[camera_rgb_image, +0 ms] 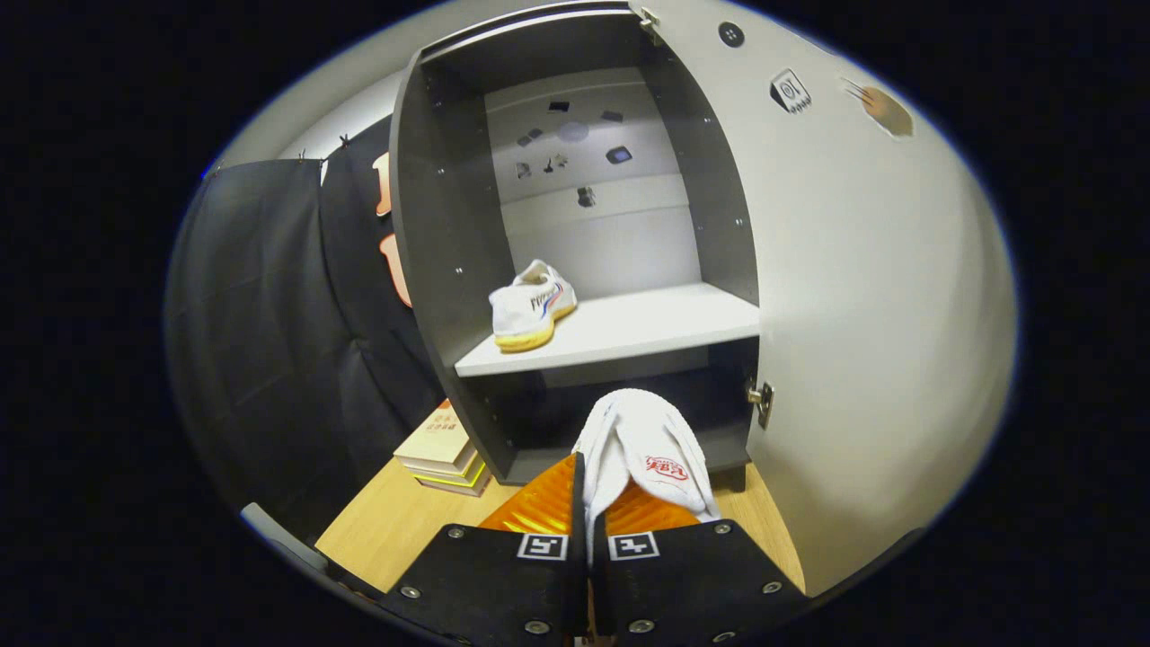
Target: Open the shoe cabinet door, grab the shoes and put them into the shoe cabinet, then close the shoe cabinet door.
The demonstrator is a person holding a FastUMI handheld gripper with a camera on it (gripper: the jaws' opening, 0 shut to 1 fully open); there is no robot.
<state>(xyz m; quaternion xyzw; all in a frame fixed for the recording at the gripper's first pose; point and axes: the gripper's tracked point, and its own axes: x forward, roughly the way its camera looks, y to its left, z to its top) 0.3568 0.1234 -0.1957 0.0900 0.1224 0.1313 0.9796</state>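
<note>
Gripper [588,503] clamps shoe [649,449]; cabinet door [862,314] open

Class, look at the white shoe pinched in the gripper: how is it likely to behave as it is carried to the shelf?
The white shoe is pinched by its soft upper, so it probably flexes and may droop. It looks light. The gripper holds only thin fabric; it might slip if swung.

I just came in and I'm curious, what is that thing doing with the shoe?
A person is using a hand-held tool to put shoes away. Its two fingers are pinched shut on a white shoe, held in front of the shoe cabinet. The cabinet door is swung open to the side. The other white shoe already sits on the shelf inside. Some books lie on the table beside the cabinet.
</note>
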